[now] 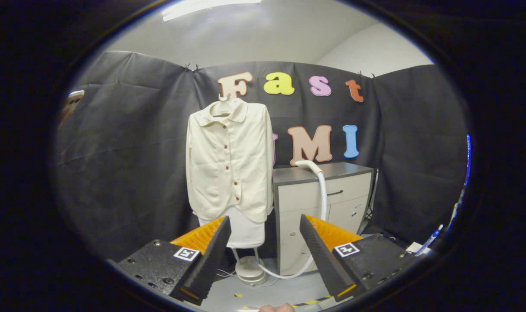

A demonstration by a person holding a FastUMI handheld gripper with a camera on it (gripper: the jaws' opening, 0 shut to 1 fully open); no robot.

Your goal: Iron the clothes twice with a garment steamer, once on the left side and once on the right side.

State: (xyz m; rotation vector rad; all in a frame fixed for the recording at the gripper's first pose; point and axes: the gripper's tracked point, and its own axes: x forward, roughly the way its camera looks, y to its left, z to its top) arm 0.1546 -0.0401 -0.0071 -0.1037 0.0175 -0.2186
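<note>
Cream-coloured and buttoned down the front, the collared cloth jacket (229,160) hangs on a hanger against the black cloth wall, over a longer white garment (245,232) on the same stand, whose round pale base (250,269) sits on the floor just ahead of the fingers. To the jacket's right stands a grey two-tone cabinet (323,203) with a drawer and a door, and on its top rests the white steamer head (305,164); its pale ribbed hose (322,195) drops down the cabinet front and curls along the floor to the round base. The claw (265,255) is spread wide with nothing between its fingers, well short of both jacket and steamer head. The step in hand looks like the reach for the steamer, with no pass yet made. To do it well, I judge the claw should go up and to the right toward the cabinet top, line its fingers across the handle part of the head and not the hose, and close firmly there, since a grip on the soft hose would let the head swing. Lifting clear of the cabinet edge before moving to the jacket's left side would keep the hose from snagging.
</note>
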